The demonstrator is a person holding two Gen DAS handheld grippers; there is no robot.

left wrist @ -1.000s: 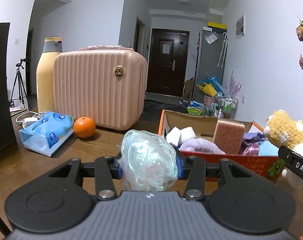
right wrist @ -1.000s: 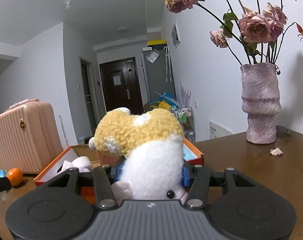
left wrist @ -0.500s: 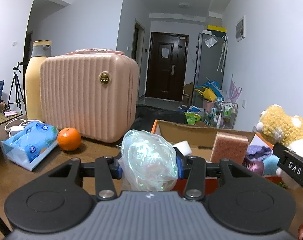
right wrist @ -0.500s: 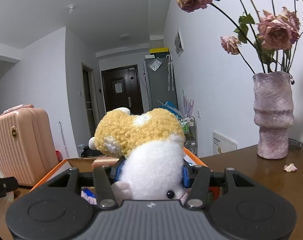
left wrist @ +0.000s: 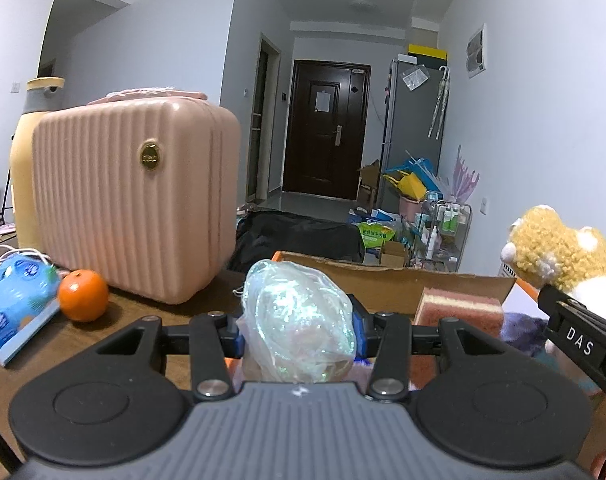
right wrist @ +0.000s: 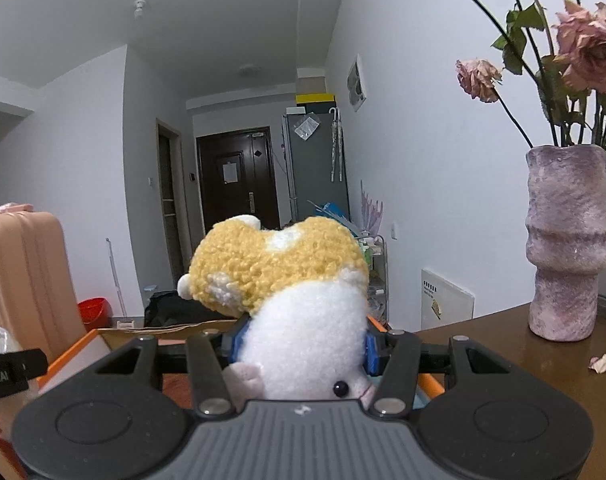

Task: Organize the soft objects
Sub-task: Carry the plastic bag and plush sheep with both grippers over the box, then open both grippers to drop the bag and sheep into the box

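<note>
On my left gripper (left wrist: 298,334) the blue pads are pressed in on both sides of a crumpled plastic bag (left wrist: 297,320), so the jaws are clamped on it at a narrow gap. The bag is a translucent ball of thin film, creased all over, with a pearly green and pink sheen where light catches it; it bulges above the fingers.

On my right gripper (right wrist: 301,346) the pads squeeze the white body of a plush toy (right wrist: 287,280). The toy is curly-piled, mustard yellow on top with white patches and a small white ear, fluffy white below, with a black bead eye and a pink paw near the gripper body. It sits tilted, head up and away from me. From the left camera I see the same toy at the right edge, raised over the box.

Just past both grippers is an open cardboard box (left wrist: 383,280) with orange outer walls, resting on the brown wooden table (left wrist: 143,304). Inside I can make out a pink-and-yellow sponge (left wrist: 461,306) standing on edge and some purple fabric (left wrist: 521,326) beside it. The bag hangs at the box's near-left corner.

Further left on the table are an orange (left wrist: 83,295), a blue tissue pack (left wrist: 13,308), and a ribbed pink case (left wrist: 131,204) with a tall yellow bottle (left wrist: 23,168) behind it. To my right stands a mottled purple vase (right wrist: 567,240) of faded pink roses (right wrist: 587,56), with a fallen petal (right wrist: 602,362) on the tabletop near it.
</note>
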